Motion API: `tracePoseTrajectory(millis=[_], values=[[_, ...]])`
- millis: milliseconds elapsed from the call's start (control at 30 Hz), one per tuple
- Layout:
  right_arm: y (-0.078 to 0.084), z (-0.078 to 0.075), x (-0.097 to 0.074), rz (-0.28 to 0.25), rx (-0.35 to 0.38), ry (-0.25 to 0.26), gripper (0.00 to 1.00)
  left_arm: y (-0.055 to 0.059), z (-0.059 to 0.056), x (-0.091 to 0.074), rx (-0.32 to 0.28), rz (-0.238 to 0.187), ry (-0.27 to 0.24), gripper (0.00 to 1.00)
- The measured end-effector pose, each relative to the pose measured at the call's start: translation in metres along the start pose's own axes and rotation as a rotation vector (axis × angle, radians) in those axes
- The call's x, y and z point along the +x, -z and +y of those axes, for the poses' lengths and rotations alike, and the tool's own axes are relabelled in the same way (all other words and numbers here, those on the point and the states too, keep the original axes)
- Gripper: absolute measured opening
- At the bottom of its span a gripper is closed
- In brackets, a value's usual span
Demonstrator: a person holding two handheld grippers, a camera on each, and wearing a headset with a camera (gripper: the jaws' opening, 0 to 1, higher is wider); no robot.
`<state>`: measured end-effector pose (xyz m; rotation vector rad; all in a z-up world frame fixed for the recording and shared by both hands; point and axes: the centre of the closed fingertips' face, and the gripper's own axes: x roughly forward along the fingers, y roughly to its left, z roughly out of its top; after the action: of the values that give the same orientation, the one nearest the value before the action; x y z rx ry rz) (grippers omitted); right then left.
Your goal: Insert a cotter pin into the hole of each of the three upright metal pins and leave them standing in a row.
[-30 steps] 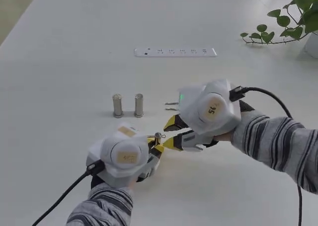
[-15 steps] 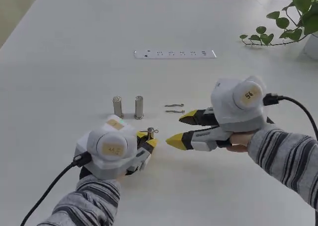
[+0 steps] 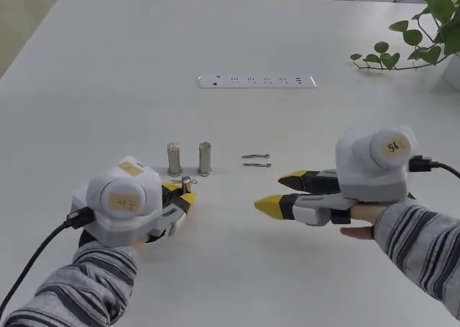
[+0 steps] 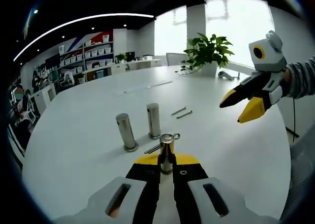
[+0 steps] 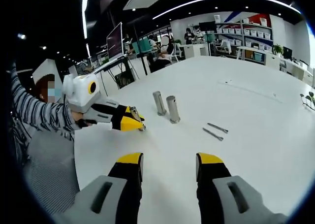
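The left gripper (image 3: 180, 196) has its jaws closed on a held metal pin (image 4: 167, 147), clamping it low on the shaft so that it stands upright. Whether its foot touches the white table (image 3: 108, 75) cannot be told. A cotter pin (image 4: 171, 137) passes through the hole near its top (loop out on 1 side, legs on the other). Just beyond it stand 2 more pins in line, the first standing pin (image 3: 175, 159) and the second standing pin (image 3: 205, 159), near each other but apart. Beside them 2 loose cotter pins (image 3: 256, 160) lie flat and parallel. The right gripper (image 3: 277, 191) hangs wide open and empty, well apart from the left, its yellow tips pointing toward it. A power strip (image 3: 256, 81) lies farther back.
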<state>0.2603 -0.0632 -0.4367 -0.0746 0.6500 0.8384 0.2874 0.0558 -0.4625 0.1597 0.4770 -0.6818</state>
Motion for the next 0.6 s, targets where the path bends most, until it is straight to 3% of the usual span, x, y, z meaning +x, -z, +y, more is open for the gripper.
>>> tracePoseTrajectory(millis=[367, 600], values=[[0.005, 0.002, 0.002, 0.003, 0.022, 0.003, 0.39, 0.012, 0.030, -0.005, 0.003, 0.023, -0.019, 0.05], [0.007, 0.005, 0.002, 0.006, 0.034, 0.009, 0.39, 0.010, 0.031, -0.005, 0.000, 0.014, 0.002, 0.05]])
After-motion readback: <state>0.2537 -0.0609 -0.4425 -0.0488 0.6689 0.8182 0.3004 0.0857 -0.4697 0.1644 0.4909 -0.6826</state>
